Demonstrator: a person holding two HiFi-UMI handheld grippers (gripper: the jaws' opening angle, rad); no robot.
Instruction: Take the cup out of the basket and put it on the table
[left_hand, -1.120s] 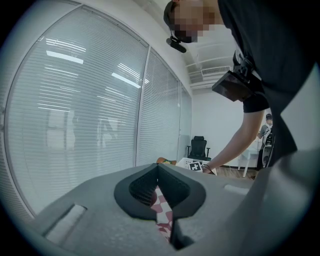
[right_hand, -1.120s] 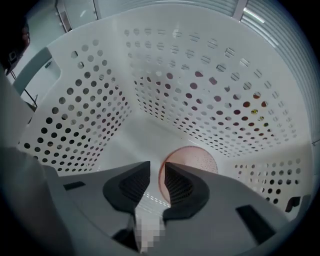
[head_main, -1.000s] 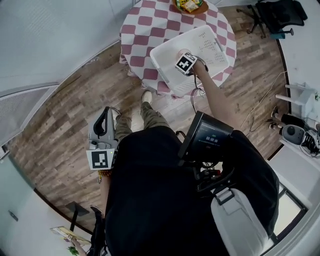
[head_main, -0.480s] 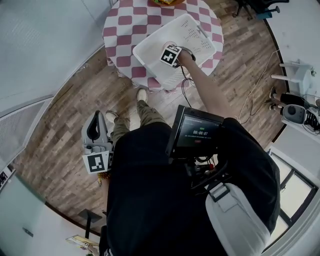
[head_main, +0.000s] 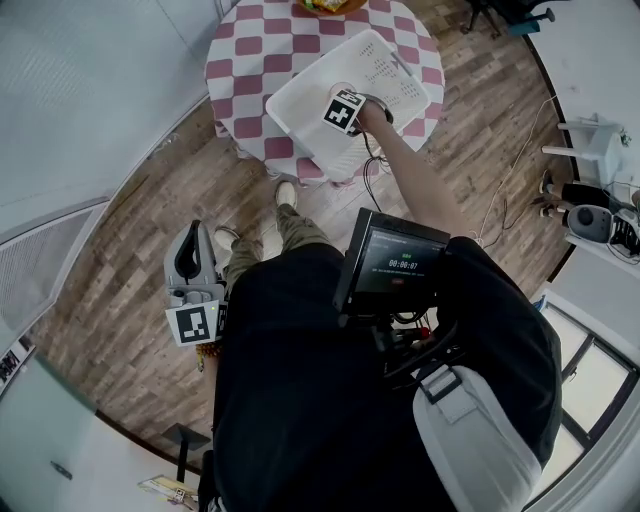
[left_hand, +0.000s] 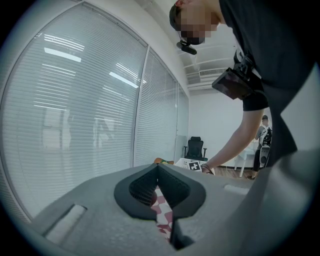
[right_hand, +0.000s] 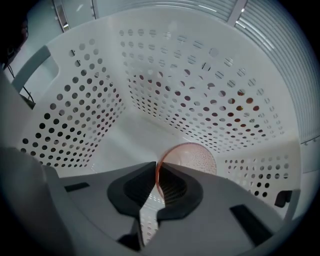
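Grasp step: the right gripper (right_hand: 156, 169), its jaws just closing, pinches the cup (right_hand: 197, 155) rim narrowly inside the basket (right_hand: 75, 100), twelve o'clock in the head view. Next it likely needs a straight lift clear of the wall, then the table (head_main: 245, 45). The left gripper (left_hand: 159, 175) idles at nine o'clock, jaws together, empty.

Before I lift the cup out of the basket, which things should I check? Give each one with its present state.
1. Right gripper on the cup: ok; jaws have just been closing, rim between them.
2. Grip firm enough for lifting: cannot tell.
3. Nothing else in the basket blocking the way up: ok.
4. Bare table beside the basket: ok.
5. Left gripper shut, away from the table: ok.
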